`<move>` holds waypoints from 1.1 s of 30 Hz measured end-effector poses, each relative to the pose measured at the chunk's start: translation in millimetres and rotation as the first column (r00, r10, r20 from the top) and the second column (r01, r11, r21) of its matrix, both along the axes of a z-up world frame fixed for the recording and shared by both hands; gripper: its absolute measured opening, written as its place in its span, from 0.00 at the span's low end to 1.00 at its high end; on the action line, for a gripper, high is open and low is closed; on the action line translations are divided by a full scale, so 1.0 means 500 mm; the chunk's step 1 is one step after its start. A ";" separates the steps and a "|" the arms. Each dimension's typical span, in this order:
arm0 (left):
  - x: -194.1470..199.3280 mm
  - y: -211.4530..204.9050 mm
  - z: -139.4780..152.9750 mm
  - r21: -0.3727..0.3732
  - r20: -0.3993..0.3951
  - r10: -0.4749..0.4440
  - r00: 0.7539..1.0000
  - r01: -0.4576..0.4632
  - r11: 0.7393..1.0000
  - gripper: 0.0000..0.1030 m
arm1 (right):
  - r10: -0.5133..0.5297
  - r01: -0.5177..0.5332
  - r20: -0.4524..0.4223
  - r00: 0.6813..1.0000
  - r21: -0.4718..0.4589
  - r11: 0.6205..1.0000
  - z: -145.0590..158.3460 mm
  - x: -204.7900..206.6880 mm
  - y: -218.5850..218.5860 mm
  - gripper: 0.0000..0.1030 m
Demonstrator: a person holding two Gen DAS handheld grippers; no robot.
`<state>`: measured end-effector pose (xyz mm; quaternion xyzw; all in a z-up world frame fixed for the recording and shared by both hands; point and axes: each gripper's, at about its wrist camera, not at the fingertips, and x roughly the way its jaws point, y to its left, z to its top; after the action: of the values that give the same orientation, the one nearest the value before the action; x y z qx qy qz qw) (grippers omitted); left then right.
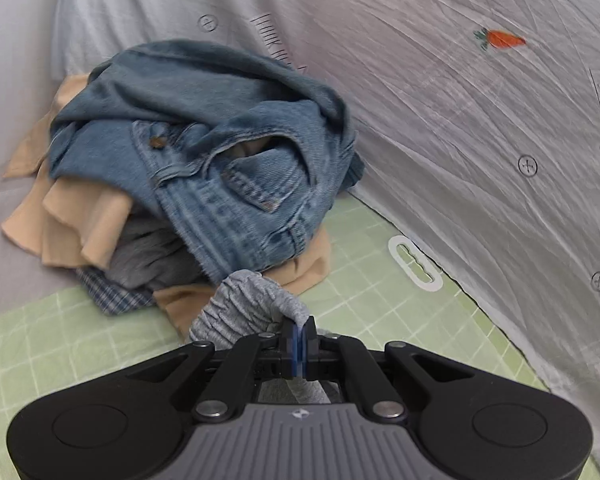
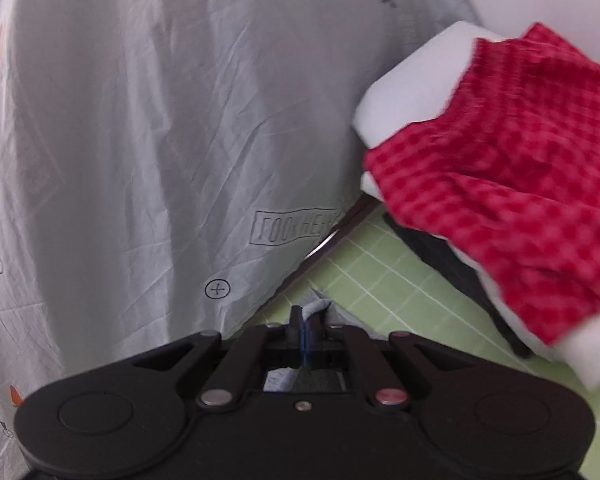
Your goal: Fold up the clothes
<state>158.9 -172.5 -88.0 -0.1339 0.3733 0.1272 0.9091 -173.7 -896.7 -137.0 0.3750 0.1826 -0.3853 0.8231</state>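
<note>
Left wrist view: left gripper (image 1: 299, 330) clamped on grey ribbed knit garment (image 1: 246, 306), lifted off green grid mat (image 1: 360, 264), likely to spread it. Unfolded pile behind: blue denim jeans (image 1: 204, 148). Right gripper (image 2: 305, 326) pinches same grey cloth; red checked fabric (image 2: 512, 184) set aside right.

A home bedroom: carrot-print bedsheet (image 1: 460, 100), clothes pile (image 1: 188, 176), pillow (image 2: 416, 84).
</note>
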 end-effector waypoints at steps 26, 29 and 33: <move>-0.153 -0.217 -0.148 -0.068 -0.333 -0.219 0.917 0.208 0.976 0.71 | -0.131 0.158 -0.190 0.973 0.131 0.979 -0.185 -0.036 0.129 0.56; -0.150 -0.244 -0.159 0.006 -0.354 -0.228 0.907 0.246 0.969 0.71 | -0.121 0.148 -0.233 0.965 0.104 0.983 -0.183 -0.010 0.133 0.25; -0.153 -0.246 -0.168 0.059 -0.365 -0.245 0.898 0.285 0.957 0.80 | -0.102 0.120 -0.280 0.954 0.047 0.992 -0.181 -0.004 0.147 0.05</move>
<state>82.6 -295.6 -172.1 -0.0058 0.5379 0.0448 0.8418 -175.8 -823.3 -227.7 0.3529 0.2868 -0.4737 0.7542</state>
